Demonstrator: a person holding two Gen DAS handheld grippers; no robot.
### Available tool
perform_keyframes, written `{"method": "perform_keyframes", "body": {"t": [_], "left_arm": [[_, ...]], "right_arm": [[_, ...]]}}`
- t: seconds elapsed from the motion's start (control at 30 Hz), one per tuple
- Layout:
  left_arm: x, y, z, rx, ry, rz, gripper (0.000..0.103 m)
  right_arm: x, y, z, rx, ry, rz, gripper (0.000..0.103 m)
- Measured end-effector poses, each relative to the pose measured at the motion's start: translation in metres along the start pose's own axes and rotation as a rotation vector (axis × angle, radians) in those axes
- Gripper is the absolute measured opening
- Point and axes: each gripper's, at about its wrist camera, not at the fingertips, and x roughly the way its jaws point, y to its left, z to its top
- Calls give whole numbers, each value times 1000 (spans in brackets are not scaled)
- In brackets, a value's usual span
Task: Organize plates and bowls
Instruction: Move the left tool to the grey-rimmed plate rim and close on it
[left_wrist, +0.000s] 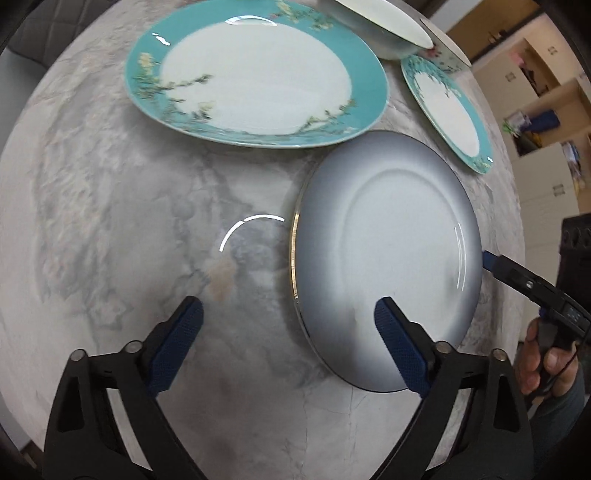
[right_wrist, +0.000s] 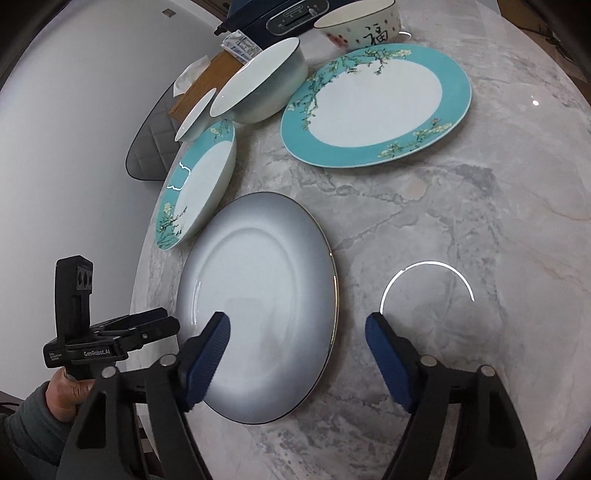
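Note:
A grey-white plate (left_wrist: 388, 254) with a thin gold rim lies on the marble table (left_wrist: 129, 221); it also shows in the right wrist view (right_wrist: 258, 302). A large teal floral plate (left_wrist: 255, 74) (right_wrist: 376, 103) lies beyond it. A smaller teal plate (left_wrist: 448, 110) (right_wrist: 197, 188) sits at the table edge. A white bowl (left_wrist: 376, 26) (right_wrist: 262, 85) and a patterned bowl (right_wrist: 364, 26) stand at the back. My left gripper (left_wrist: 288, 317) is open, its right finger over the grey plate's near rim. My right gripper (right_wrist: 297, 332) is open, its left finger over that plate.
A small white dish (right_wrist: 195, 114), a brown box (right_wrist: 207, 81) and a dark appliance (right_wrist: 280, 14) stand near the bowls. The table edge curves close to the grey plate. Shelves (left_wrist: 543, 92) stand beyond the table. A grey chair (right_wrist: 151, 144) sits below the edge.

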Motion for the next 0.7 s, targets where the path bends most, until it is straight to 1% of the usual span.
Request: {"method": "perform_keyframes", "body": {"t": [0.03, 0.07, 0.1, 0.13, 0.17, 0.23, 0.27, 0.3, 0.33, 0.37, 0.4, 0.5, 0.63, 0.67, 0.7], "left_arm": [[1, -2, 4, 18, -12, 1, 87], [2, -2, 4, 27, -15, 1, 87], [3, -3, 7, 32, -18, -1, 84], [4, -4, 8, 37, -21, -1, 78], [4, -5, 12, 45, -24, 2, 76], [6, -6, 19, 59, -30, 8, 69], [7, -8, 21, 67, -29, 11, 66], [7, -10, 23, 76, -26, 12, 58], [7, -11, 24, 88, -24, 9, 46], [6, -14, 23, 99, -20, 10, 41], [7, -18, 21, 108, -17, 6, 39], [10, -28, 16, 128, -9, -17, 37], [12, -33, 18, 112, 3, -31, 37], [12, -32, 19, 104, 8, -40, 37], [12, -30, 20, 87, 12, -53, 36]], "right_arm": [[0, 0, 1, -13, -10, 4, 71], [0, 1, 2, -26, -9, 7, 71], [1, 2, 4, -37, -6, 9, 71], [2, 4, 5, -50, -2, 12, 71], [3, 5, 7, -63, 4, 15, 71], [6, 8, 11, -83, 24, 20, 76], [8, 9, 13, -86, 33, 29, 81], [9, 11, 14, -92, 39, 36, 84], [10, 12, 15, -100, 43, 29, 84], [11, 15, 15, -117, 47, 15, 85], [12, 18, 14, -136, 47, 3, 85], [14, 24, 10, -192, 42, -37, 86], [18, 25, 13, -188, 48, -41, 86], [20, 26, 16, -183, 51, -42, 84], [21, 26, 17, -181, 56, -39, 79]]}}
